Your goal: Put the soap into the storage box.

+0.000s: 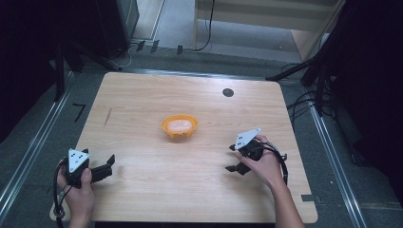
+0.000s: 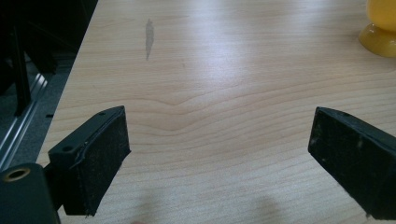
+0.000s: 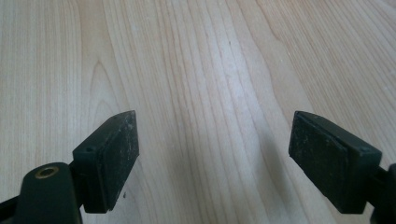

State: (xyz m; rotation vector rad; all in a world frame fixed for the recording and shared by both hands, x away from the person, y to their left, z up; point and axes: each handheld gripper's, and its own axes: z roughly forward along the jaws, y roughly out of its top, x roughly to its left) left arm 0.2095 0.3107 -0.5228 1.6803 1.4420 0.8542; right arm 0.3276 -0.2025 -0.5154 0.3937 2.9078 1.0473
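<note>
High view: the bowl (image 1: 179,127) sits mid-worktop (image 1: 142,95), well apart from both grippers. The right gripper (image 1: 234,157), open and empty, lies right of it and looks slightly nearer; the left gripper (image 1: 109,166) is at the near left corner.

Left gripper view: jaws wide, nothing between; the bowl (image 2: 380,28) lies ahead, far right.

Right gripper view: jaws wide over bare wood.
</note>
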